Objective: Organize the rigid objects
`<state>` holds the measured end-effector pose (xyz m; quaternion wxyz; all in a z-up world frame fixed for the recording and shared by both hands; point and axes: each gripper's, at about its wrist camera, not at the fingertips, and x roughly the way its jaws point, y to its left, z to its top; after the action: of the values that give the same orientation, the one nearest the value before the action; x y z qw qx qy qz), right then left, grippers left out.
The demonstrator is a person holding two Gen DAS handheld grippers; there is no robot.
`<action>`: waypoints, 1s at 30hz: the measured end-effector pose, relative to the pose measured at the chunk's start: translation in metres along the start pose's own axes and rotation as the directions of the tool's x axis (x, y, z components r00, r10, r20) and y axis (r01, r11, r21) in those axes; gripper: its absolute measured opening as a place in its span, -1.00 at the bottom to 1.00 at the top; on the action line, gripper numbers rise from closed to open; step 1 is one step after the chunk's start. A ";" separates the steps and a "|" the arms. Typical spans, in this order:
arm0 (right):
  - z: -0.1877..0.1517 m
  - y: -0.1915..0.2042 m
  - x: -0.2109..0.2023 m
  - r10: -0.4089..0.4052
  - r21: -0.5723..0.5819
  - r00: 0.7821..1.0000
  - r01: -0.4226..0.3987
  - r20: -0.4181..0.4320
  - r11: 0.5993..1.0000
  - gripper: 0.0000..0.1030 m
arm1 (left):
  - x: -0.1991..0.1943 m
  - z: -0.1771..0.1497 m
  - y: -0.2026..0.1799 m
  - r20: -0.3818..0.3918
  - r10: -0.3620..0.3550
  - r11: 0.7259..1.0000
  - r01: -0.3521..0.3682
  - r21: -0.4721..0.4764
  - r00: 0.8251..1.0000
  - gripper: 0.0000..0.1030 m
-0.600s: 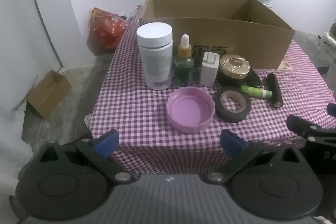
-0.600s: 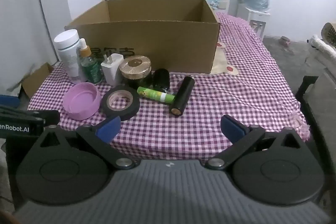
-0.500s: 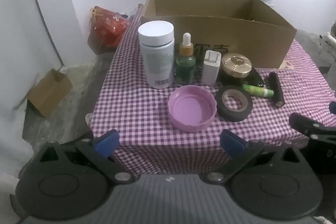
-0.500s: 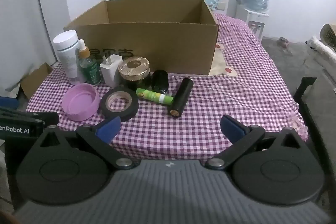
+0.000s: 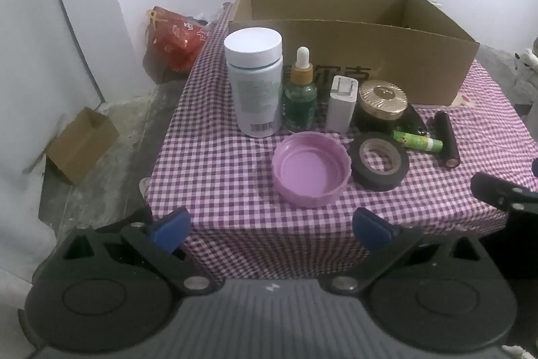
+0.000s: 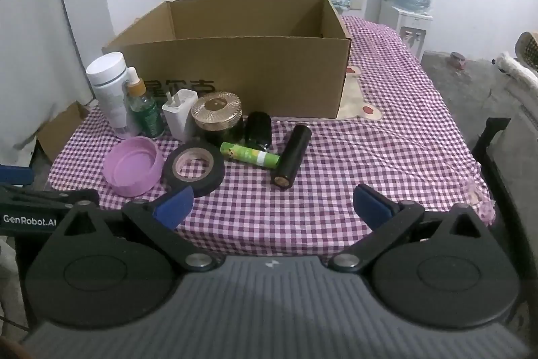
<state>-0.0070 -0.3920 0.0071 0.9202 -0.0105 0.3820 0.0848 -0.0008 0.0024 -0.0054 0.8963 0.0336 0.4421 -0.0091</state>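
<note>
While sorting has yet to begin, cardboard box (image 6: 235, 69) looks bare inside, floor partly hidden by near wall. Ahead of left gripper (image 5: 270, 229), spread wide, holding nothing: pink lid (image 5: 312, 169), tape roll (image 5: 379, 161), white bottle (image 5: 254, 79), dropper bottle (image 5: 300, 95). Ahead of right gripper (image 6: 273, 206), likewise spread, unladen: black cylinder (image 6: 292, 157), green tube (image 6: 249, 154). All items left on checked cloth (image 6: 386, 150). Box print partly blocked.

The cardboard box (image 6: 235, 69) sits at the rear of the bench (image 6: 386, 150). The bottle (image 6: 109, 90), dropper (image 6: 143, 110) and charger (image 6: 180, 113) stand before it. The lid (image 6: 132, 170) lies left of the tape roll (image 6: 194, 169).
</note>
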 end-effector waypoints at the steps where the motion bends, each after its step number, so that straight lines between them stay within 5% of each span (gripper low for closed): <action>1: 0.000 0.000 0.000 0.001 -0.002 1.000 -0.001 0.000 1.000 0.97 | 0.000 0.000 0.000 -0.001 0.001 1.000 -0.001 0.000 1.000 1.00; 30: 0.002 0.004 0.001 0.016 -0.007 1.000 -0.016 -0.004 1.000 0.97 | 0.006 0.002 -0.001 -0.035 0.027 1.000 -0.027 0.000 0.999 1.00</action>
<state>-0.0056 -0.3875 0.0083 0.9186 -0.0107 0.3837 0.0934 0.0045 0.0012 -0.0091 0.8885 0.0397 0.4572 0.0037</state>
